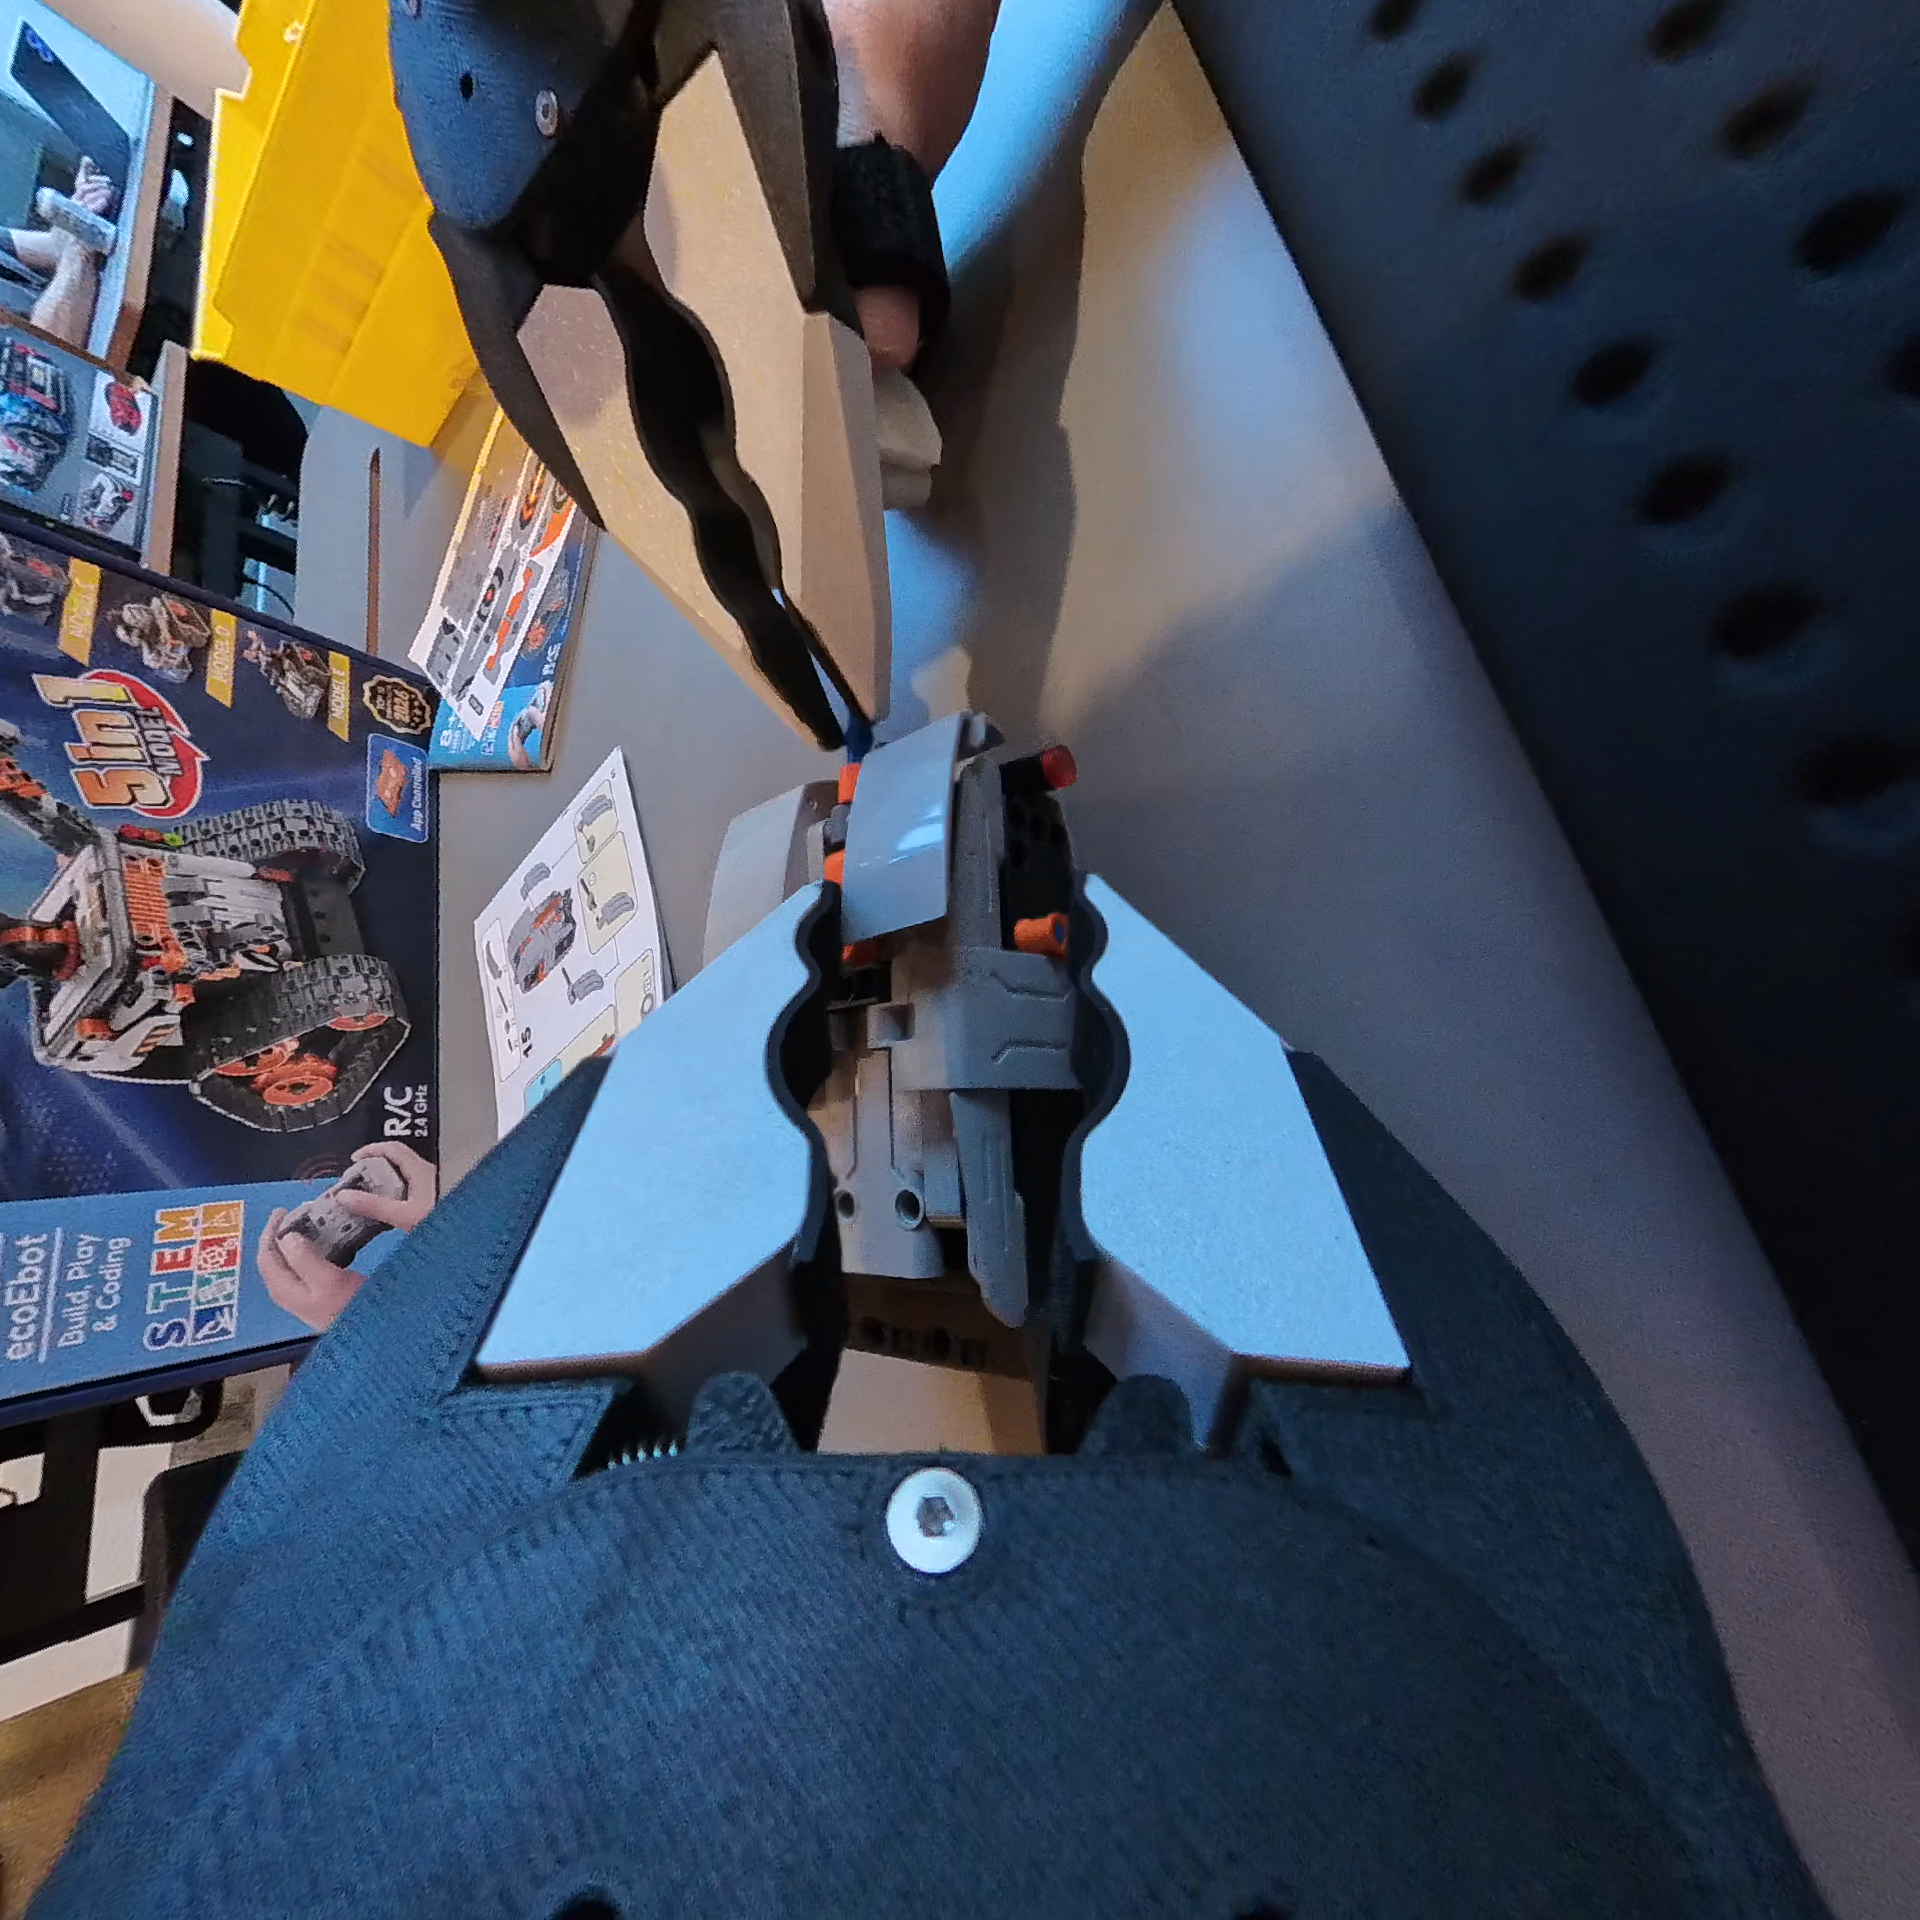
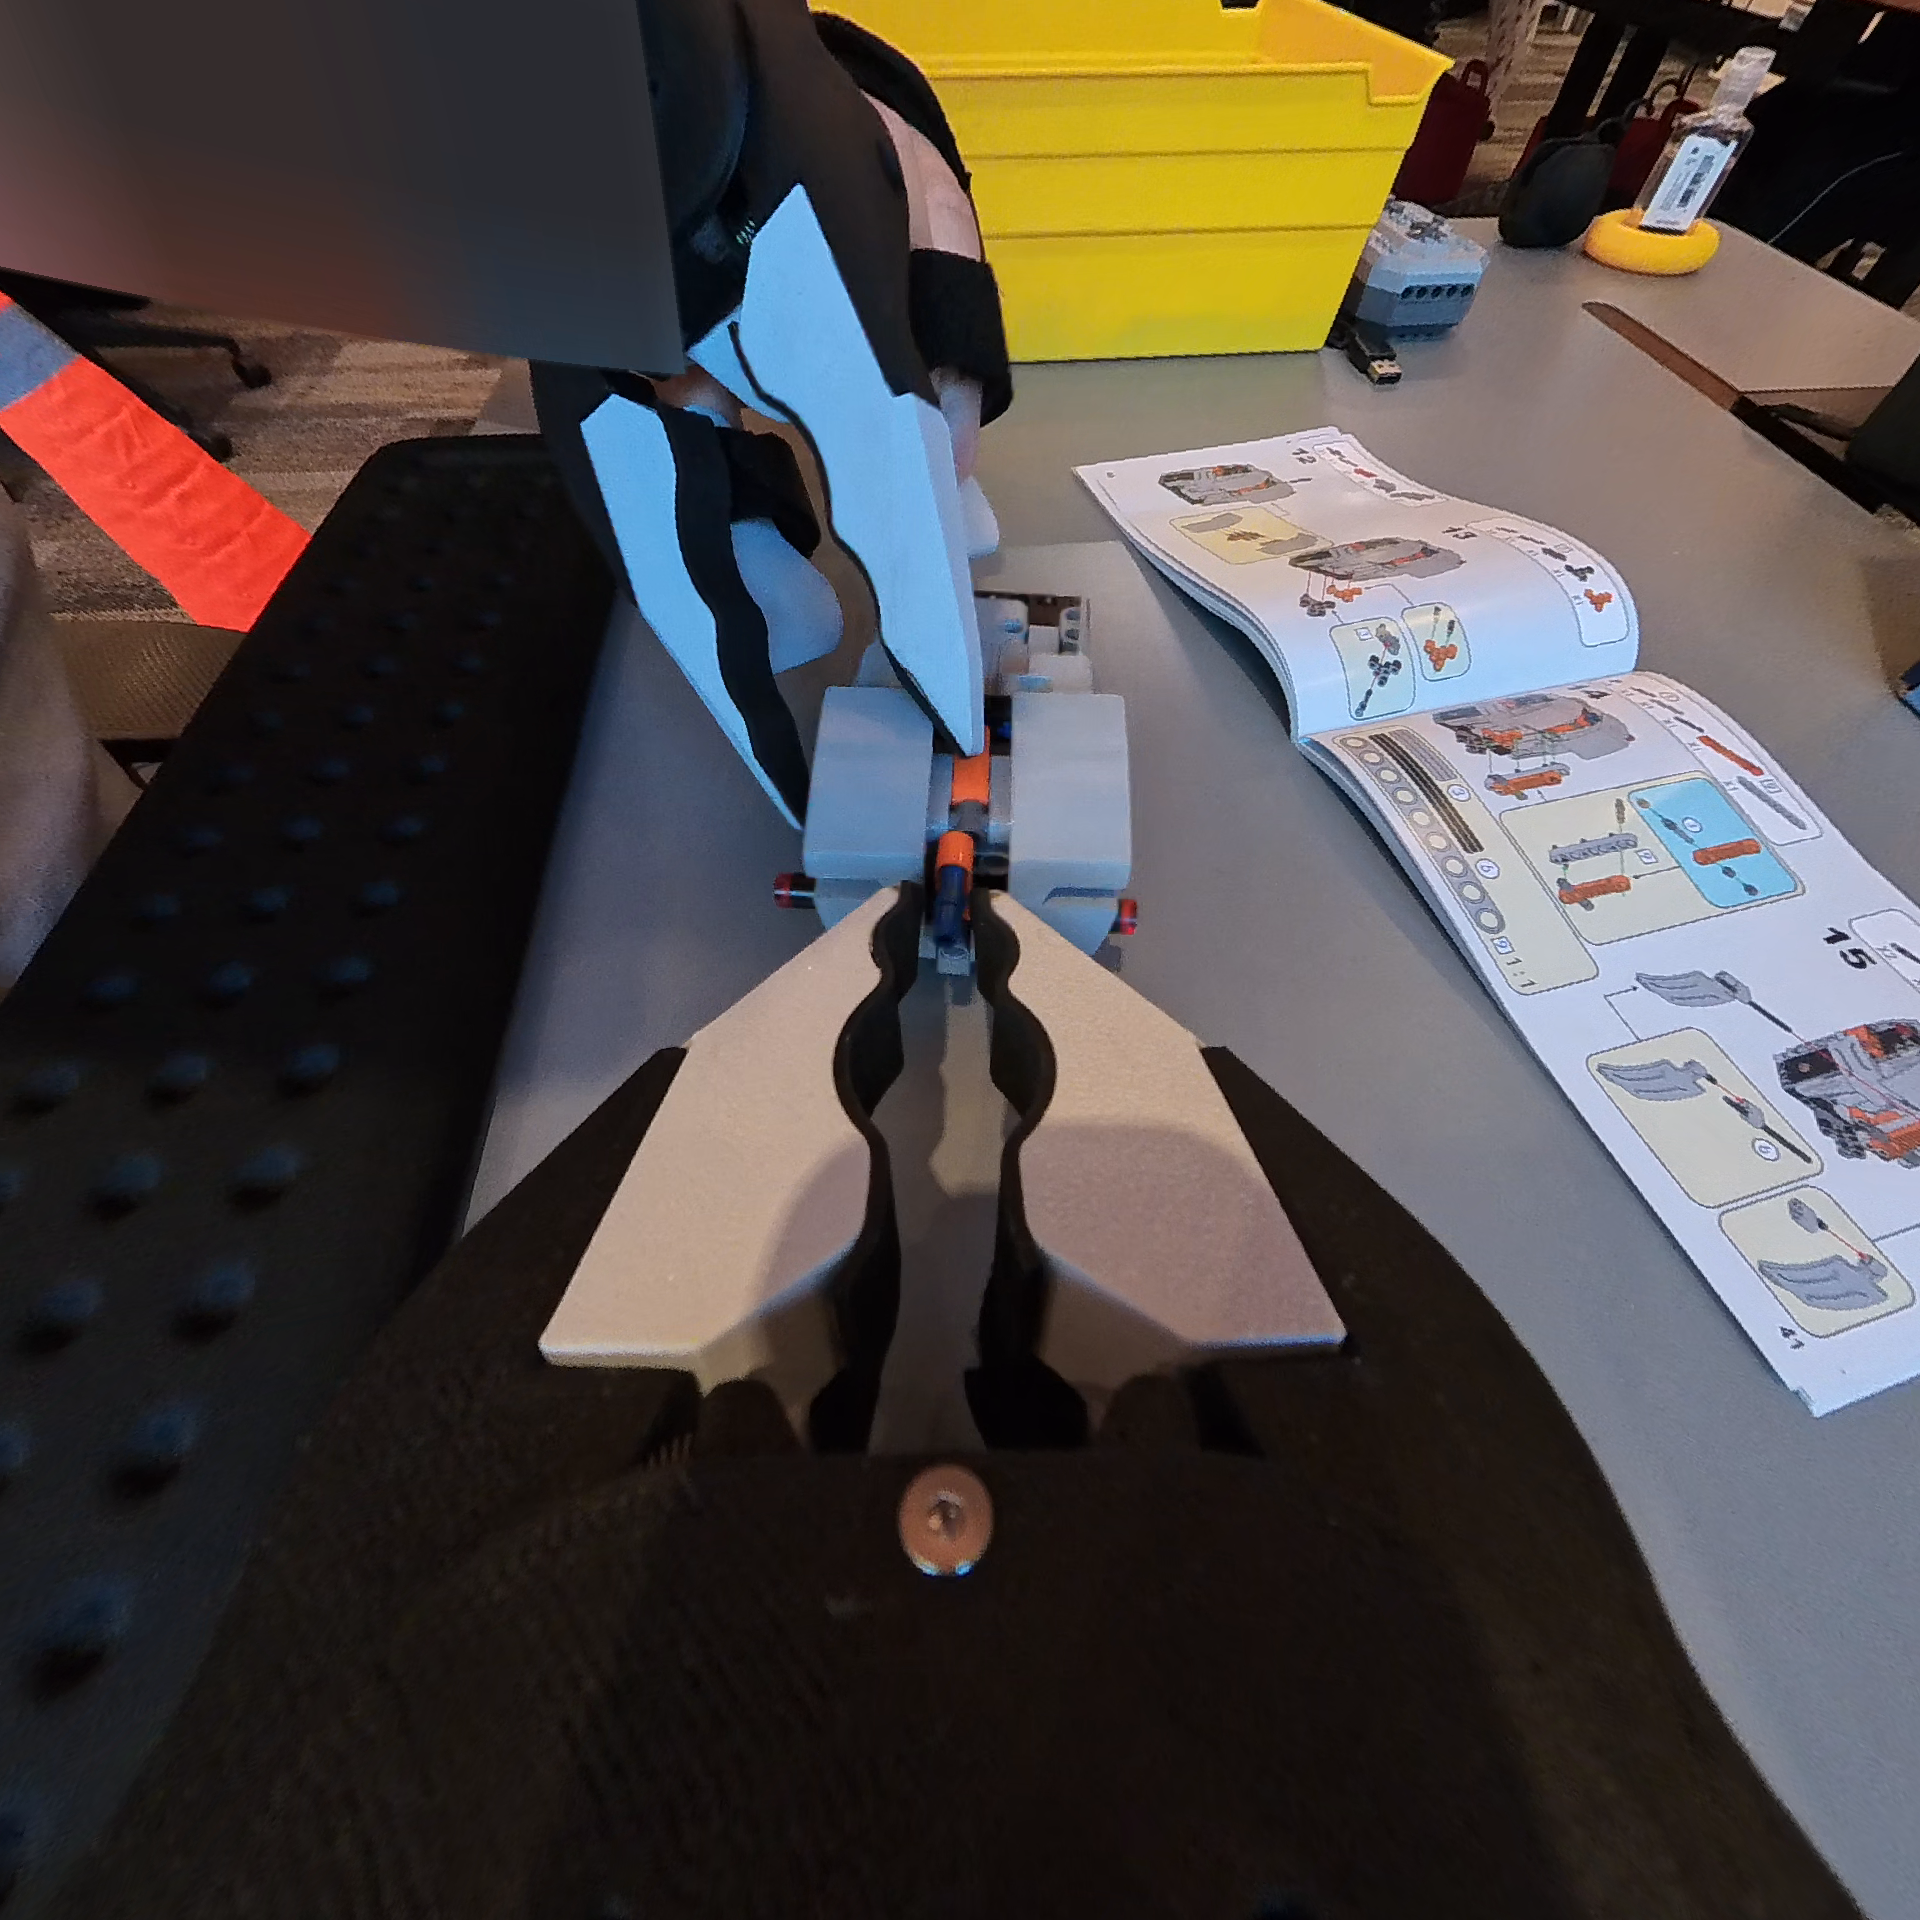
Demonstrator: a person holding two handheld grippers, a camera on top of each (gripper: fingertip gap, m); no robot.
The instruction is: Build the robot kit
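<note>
A grey brick-built vehicle model [image 1: 935, 1049] with orange and red pins is on the grey table [image 1: 1195, 644]. My left gripper [image 1: 958, 902] is shut on the model, its fingers clamping both sides. In the right wrist view the left gripper [image 2: 883, 781] comes from above and straddles the left grey panel of the model [image 2: 1070, 790]. My right gripper [image 2: 948, 906] is shut on a small blue and orange pin piece [image 2: 951, 883] at the model's middle gap. In the left wrist view the right gripper [image 1: 844, 732] pinches this blue piece [image 1: 854, 727] at the model's far end.
An open instruction booklet [image 2: 1558, 831] lies right of the model. A yellow bin [image 2: 1164, 177] stands behind it, with a grey electronic block [image 2: 1418, 275] beside it. A printed toy box [image 1: 208, 935] lies at the left. A black dimpled surface [image 2: 260, 831] borders the table. About 4 cm separates my left fingertips from my right.
</note>
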